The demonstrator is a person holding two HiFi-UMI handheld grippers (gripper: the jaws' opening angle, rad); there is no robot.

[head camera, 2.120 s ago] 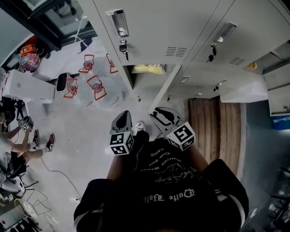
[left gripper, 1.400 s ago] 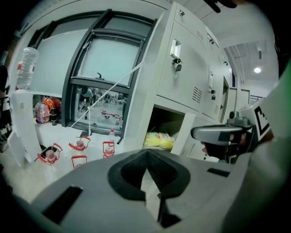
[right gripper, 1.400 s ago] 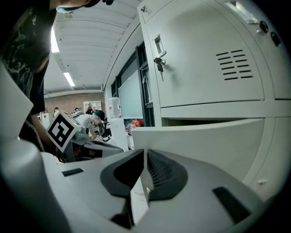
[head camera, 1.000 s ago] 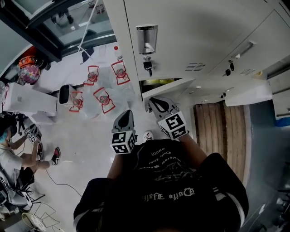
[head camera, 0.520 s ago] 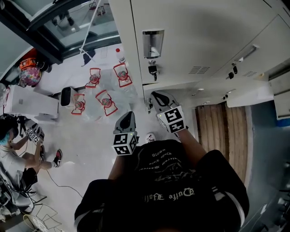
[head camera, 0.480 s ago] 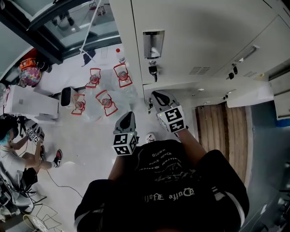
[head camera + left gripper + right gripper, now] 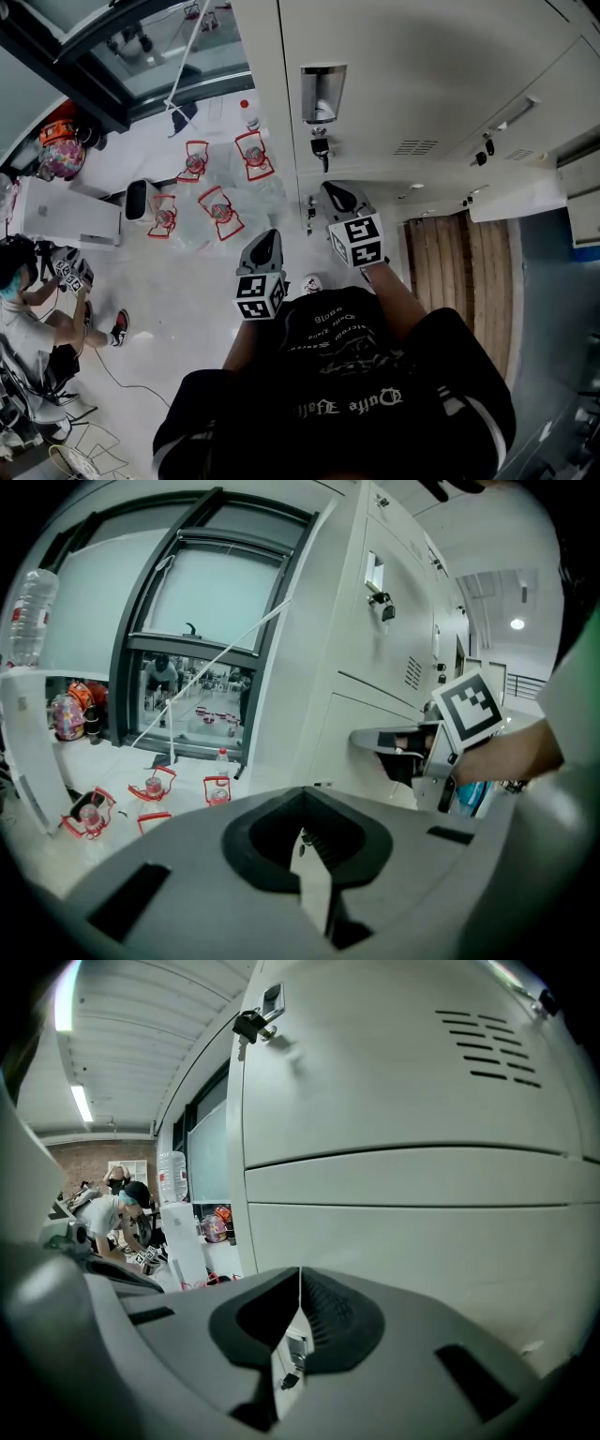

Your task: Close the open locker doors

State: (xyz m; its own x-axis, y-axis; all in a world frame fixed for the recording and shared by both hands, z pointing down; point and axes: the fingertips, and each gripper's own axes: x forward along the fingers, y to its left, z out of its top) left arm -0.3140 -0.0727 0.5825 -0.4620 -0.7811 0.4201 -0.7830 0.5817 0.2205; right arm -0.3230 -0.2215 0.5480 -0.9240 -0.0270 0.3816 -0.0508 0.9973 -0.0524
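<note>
Now the lower door, seen ajar two seconds ago with something yellow inside, is pushed flush with the locker front. The right gripper is held against it, jaws closed and empty. The left gripper is kept back, jaws together on nothing. This door is judged done; whether others remain open cannot be told.

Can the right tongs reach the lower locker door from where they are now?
Probably yes: the right tongs, shut and empty, point at the lower locker door with nothing between them and its face.
</note>
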